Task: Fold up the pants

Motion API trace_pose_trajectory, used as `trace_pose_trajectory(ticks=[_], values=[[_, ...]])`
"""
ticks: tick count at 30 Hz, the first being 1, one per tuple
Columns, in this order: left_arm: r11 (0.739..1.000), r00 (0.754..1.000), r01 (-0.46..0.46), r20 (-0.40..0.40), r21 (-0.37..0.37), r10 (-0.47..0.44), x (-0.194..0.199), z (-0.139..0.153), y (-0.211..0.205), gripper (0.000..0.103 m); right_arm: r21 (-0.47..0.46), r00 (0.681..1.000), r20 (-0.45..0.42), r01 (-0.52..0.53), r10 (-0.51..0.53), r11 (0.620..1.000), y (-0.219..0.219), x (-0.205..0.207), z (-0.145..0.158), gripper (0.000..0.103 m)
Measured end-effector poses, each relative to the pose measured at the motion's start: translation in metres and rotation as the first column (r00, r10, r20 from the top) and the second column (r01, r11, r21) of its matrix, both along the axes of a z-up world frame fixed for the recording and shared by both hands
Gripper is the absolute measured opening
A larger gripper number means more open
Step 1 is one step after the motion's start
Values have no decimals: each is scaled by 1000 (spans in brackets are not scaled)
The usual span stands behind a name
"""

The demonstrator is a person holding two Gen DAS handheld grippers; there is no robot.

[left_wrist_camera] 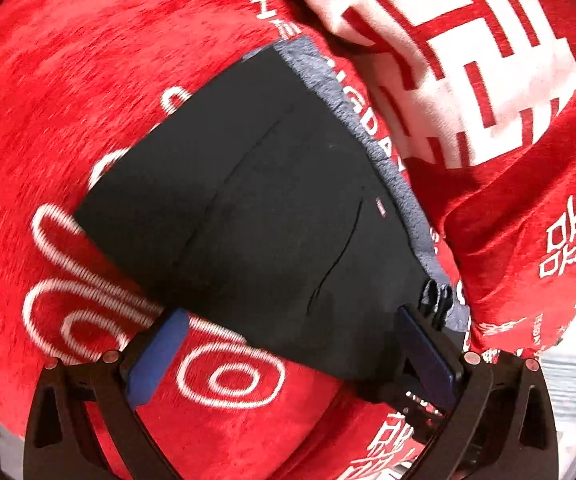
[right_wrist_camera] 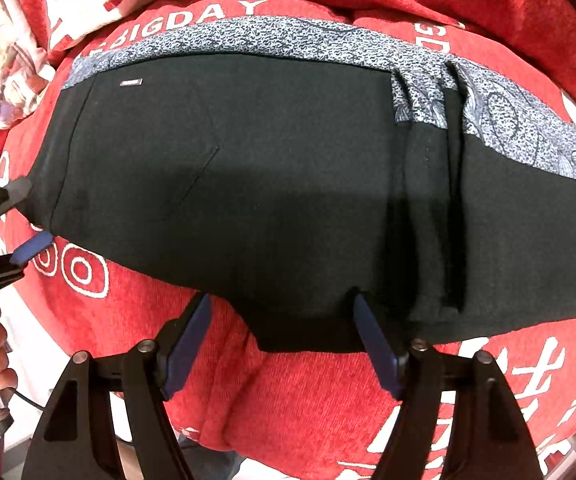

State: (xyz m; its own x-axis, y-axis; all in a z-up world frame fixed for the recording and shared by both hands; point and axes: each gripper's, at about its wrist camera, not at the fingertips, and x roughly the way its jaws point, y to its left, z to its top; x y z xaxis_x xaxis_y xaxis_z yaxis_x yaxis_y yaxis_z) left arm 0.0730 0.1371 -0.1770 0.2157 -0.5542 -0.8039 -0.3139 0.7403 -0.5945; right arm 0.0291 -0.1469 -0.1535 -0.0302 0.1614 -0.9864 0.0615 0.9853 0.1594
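On the red blanket (left_wrist_camera: pixel 47 80) my left gripper (left_wrist_camera: pixel 292 344) and right gripper (right_wrist_camera: pixel 283 336) gape at the folded pants' (right_wrist_camera: pixel 247 180) near edge, clamping nothing.

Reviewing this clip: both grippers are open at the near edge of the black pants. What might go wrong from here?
1. The right gripper straddles a thick folded edge of the pants; it may pinch only the top layer.
2. The fleecy grey lining sticks out unevenly, so the fold could end up skewed.
3. The red blanket underneath is soft; the left gripper might snag it.
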Motion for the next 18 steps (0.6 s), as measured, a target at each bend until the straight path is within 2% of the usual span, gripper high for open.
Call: trace_pose_trajectory(ticks=[5,18], values=[[996,997,-76,7,-52,76,4,-7,2,103,-2,1000,5,-5,5,1000,-1,-3,1,76],[981,985,-152,64,-122,160,-5,-8,16,103,-12,1000,14,-22,22,1000,4,-6,-1,78]])
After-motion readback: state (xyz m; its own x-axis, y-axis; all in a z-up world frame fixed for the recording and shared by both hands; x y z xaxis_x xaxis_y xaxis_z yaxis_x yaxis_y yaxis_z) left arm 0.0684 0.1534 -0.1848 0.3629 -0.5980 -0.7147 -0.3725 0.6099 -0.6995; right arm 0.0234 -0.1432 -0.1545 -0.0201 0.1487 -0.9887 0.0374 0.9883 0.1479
